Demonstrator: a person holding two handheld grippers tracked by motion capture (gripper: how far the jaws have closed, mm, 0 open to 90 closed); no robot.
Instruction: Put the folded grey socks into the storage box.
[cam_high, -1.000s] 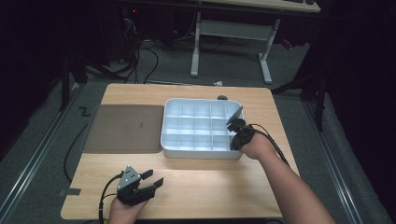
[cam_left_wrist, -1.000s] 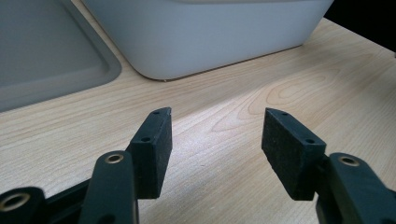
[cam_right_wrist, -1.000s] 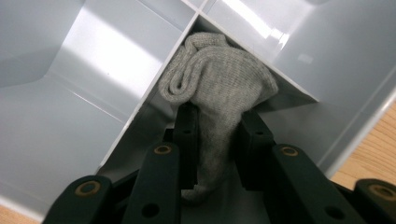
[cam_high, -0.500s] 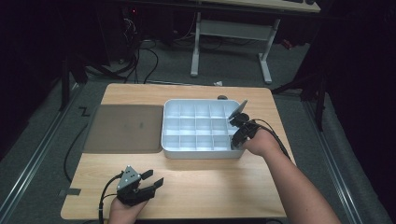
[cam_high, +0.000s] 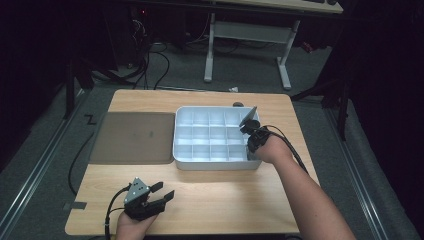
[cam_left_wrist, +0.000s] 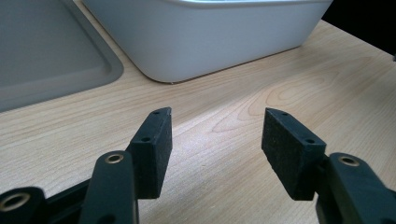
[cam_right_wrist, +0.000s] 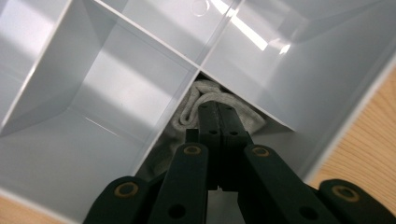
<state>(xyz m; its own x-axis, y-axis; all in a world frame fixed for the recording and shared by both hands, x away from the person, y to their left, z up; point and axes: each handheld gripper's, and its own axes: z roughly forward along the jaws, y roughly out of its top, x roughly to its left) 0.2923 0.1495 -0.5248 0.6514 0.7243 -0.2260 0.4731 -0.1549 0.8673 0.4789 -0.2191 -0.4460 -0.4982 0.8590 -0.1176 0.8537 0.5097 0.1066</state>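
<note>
The left gripper (cam_high: 162, 192) rests spread on the wooden surface (cam_high: 230, 200), idle. In the white divided tray (cam_high: 210, 162), the right gripper (cam_right_wrist: 218, 109), jaws just pressed together, pokes a grey sock (cam_right_wrist: 187, 116) into a near-corner compartment; next comes withdrawing without dragging it out.

hand-held grippers (cam_high: 161, 192): 2 | tray (cam_high: 215, 164): 1 | mat (cam_high: 132, 137): 1 | sock (cam_right_wrist: 194, 109): 1
</note>
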